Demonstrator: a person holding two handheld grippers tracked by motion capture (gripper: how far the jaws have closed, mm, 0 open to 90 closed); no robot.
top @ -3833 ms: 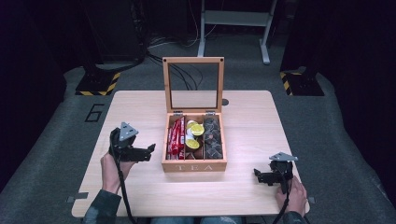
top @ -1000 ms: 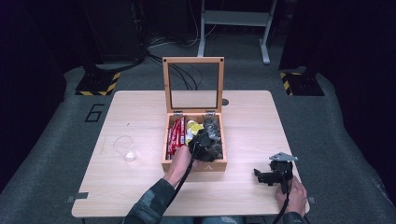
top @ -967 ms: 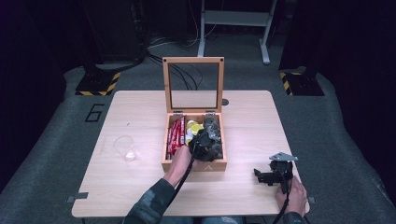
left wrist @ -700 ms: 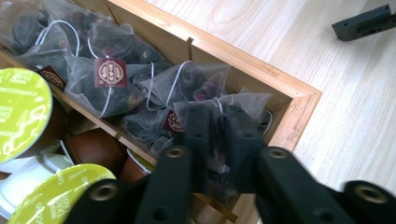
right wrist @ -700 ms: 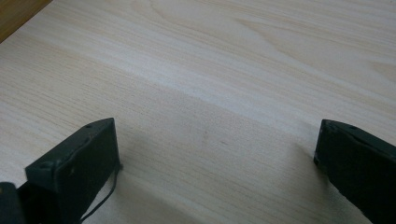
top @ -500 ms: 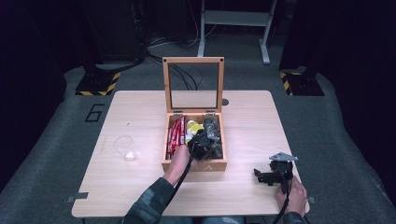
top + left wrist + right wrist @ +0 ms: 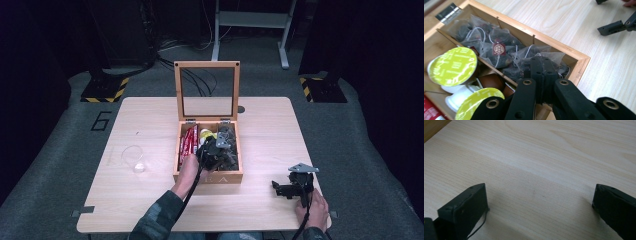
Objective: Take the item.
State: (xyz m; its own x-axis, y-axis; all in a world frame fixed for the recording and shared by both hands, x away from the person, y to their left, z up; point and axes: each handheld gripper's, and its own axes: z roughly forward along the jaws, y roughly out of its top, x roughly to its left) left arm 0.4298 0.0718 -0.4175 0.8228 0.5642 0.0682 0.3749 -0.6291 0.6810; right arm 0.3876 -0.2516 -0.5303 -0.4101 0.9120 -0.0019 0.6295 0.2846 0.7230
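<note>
The left hand-held gripper is seen clenched on a mesh tea bag in the near end of the wooden box's right-hand compartment. The bag is judged light, soft and tearable; a gentle pinch at its gathered top is advised. The right hand-held gripper lies released on the worktop.

My left claw is matt black plastic with brass-ringed rivets. The box is smooth, pale varnished wood with a shiny metal hinge. The tea bags are sheer mesh with thin string. The pod lids are glossy green foil. The table is smooth light wood grain, satin.
</note>
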